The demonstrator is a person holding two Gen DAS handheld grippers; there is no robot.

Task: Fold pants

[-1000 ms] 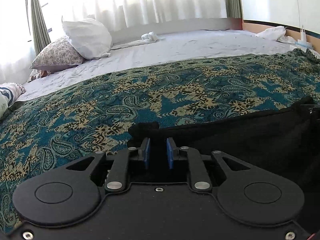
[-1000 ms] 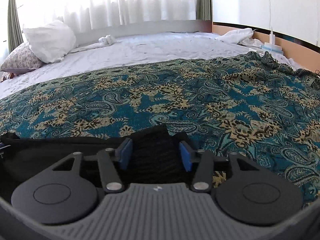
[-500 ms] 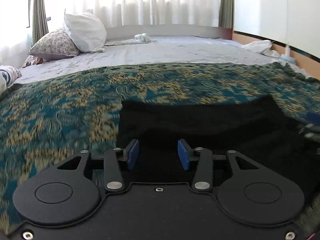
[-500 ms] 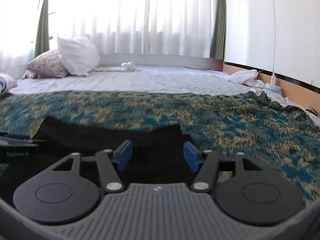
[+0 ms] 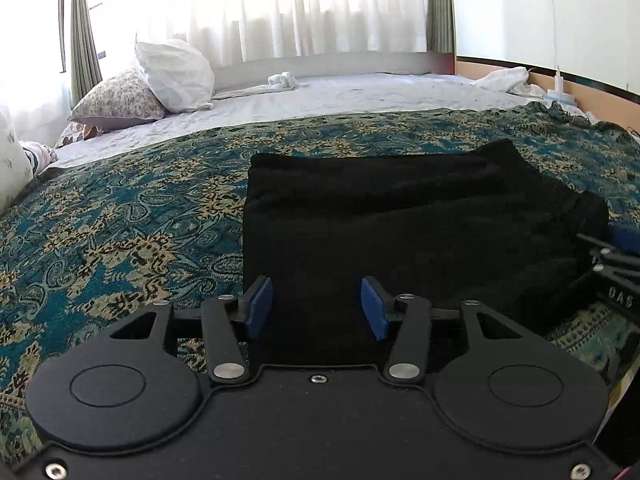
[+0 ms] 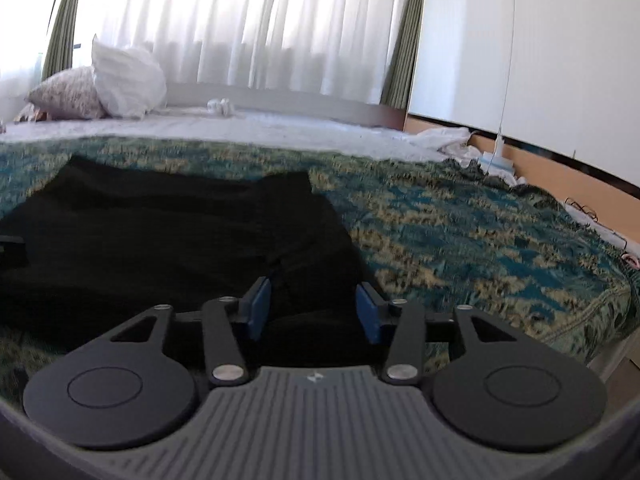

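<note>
left wrist: our left gripper spread wide, empty, above near edge of black pants lying folded on patterned bedspread. right wrist: our right gripper likewise released, over pants' right corner; view blurred.

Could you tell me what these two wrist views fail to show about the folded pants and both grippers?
- Pants: near edge hidden behind the left gripper body, left wrist view.
- Pants' left part: cut off by the frame edge, right wrist view; the bedspread there is motion-blurred.
- Right gripper: only a sliver shows at the left wrist view's right edge.
</note>
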